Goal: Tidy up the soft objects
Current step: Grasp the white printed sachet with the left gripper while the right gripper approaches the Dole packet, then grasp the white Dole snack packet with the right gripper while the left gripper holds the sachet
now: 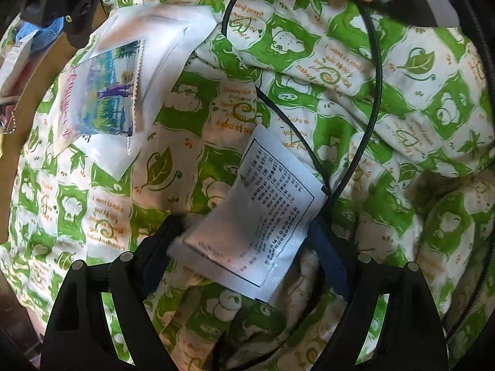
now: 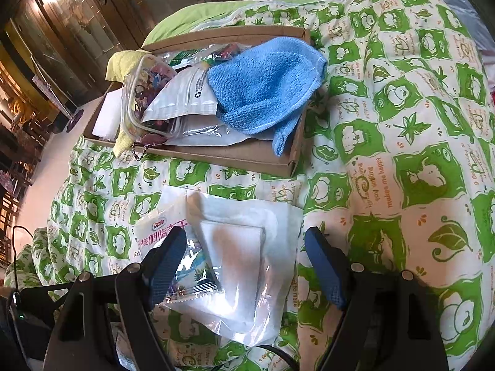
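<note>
In the left wrist view, my left gripper is open over a white printed sachet lying on the green-and-white quilt; the fingers straddle the sachet. A clear bag with a white pad and a colourful snack packet lies farther left. In the right wrist view, my right gripper is open around that clear bag and the snack packet. Beyond it a cardboard box holds a blue knitted cloth, a white pouch and other soft items.
A black cable loops across the quilt in the left wrist view. A yellow cloth and a clear zip pouch sit in the box. Dark wooden furniture stands beyond the bed at left.
</note>
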The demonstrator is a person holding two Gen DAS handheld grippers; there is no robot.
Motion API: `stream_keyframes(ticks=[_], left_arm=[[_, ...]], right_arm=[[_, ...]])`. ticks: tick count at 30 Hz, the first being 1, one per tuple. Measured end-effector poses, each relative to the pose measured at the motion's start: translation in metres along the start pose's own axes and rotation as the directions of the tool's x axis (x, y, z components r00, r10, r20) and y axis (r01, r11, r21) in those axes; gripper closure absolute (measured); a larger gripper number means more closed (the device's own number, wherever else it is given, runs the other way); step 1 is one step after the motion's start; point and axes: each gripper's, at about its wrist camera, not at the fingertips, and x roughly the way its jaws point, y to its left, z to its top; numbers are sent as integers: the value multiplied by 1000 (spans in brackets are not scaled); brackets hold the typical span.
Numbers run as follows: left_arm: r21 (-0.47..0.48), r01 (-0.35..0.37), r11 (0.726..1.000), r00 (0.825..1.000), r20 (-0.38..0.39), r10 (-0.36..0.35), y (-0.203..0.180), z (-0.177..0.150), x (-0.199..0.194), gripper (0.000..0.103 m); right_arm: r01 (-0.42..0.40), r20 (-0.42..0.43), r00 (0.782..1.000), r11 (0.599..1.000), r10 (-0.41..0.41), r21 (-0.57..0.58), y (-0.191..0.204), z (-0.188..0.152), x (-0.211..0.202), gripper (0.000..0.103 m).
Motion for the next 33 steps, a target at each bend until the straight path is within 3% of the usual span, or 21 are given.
stream_keyframes(ticks=[3,6,7,9,13,18,20,22,26,33], left_arm=[[-63,13,998,999,36,-11,6,3,2,20],[-233,43,972,995,97,-21,35,0,-5,46],[-301,71,951,992,122,-35,48,-4,-8,54],[-423,125,898,983,179,-52,72,-12,-12,54],[-621,177,763,969,245,-25,109,-31,-13,54],[-720,175,672,961,273,42,126,-45,-16,53],[-742,163,650,957,279,78,129,-51,-18,40],[-743,140,654,953,281,116,122,-53,-26,23],[-712,91,696,943,285,169,129,-40,-40,23],[-537,-148,830,946,167,277,123,-20,-47,23]], right_arm=[[2,-1,1000,1000,-2,3,0,0,0,24],[3,-1,1000,1000,-3,2,1,0,1,24],[3,-1,1000,1000,-3,1,1,0,1,24],[1,0,1000,1000,-1,2,0,0,1,24],[2,-1,1000,1000,-2,-7,2,0,1,24],[-21,-20,1000,999,20,-47,16,-1,6,24],[-39,-33,999,997,37,-65,24,-2,8,24],[-56,-44,998,994,52,-95,34,-4,11,24],[-57,-62,997,981,46,-188,60,-8,20,24],[36,-58,997,948,-57,-317,86,-15,36,26]])
